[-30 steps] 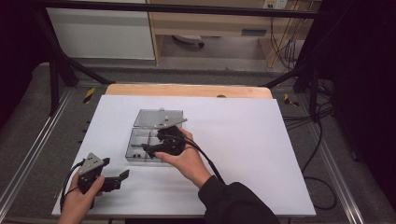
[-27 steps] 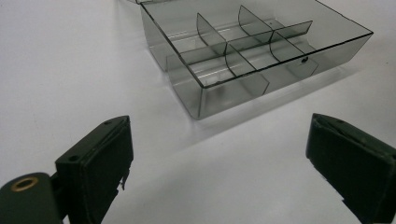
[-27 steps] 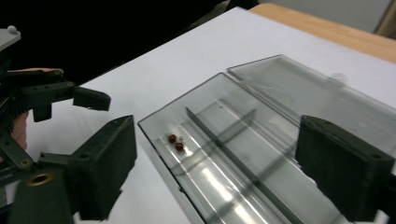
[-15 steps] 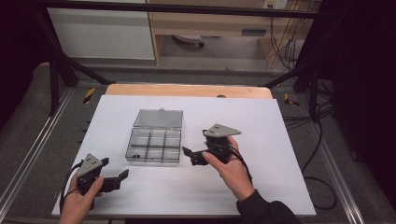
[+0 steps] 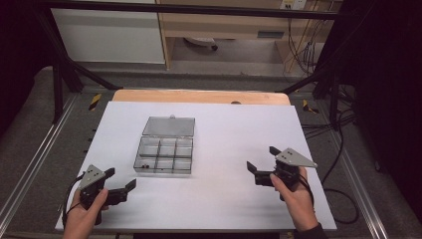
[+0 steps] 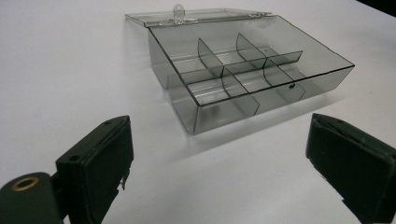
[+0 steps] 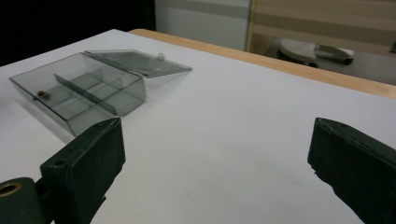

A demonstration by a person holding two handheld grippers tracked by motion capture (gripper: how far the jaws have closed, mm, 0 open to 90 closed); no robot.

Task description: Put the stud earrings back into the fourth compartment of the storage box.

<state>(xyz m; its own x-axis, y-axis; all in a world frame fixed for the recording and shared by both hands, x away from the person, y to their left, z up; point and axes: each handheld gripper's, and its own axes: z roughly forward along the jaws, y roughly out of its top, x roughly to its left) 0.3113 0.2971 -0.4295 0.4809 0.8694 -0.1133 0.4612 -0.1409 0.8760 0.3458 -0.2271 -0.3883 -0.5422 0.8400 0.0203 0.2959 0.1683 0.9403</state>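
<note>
Transparent grey plastic compartment box (image 5: 164,153) lies on the white tabletop (image 5: 229,134), a little left of the middle, with its thin lid (image 5: 168,126) opened and lying flat behind it, on the far side from the person. Inside, the dividers make six small compartments in two rows of three. In the high view a tiny dark-red object (image 5: 143,165) sits in the near left compartment; in the right gripper view it appears as a small red spot (image 7: 41,94) near one corner of the box.

The left claw (image 5: 121,185) is held in the person's left hand (image 5: 85,215) near the front left corner of the tabletop, just below and to the left of the box, not touching it. Its jaws are spread wide and nothing is between them; in the left gripper view the box (image 6: 243,79) stands between them farther away.

The right claw (image 5: 261,163) is in the right hand (image 5: 294,199), well apart from the box on the right side. Its jaws are also spread wide, with bare tabletop between them.
</note>
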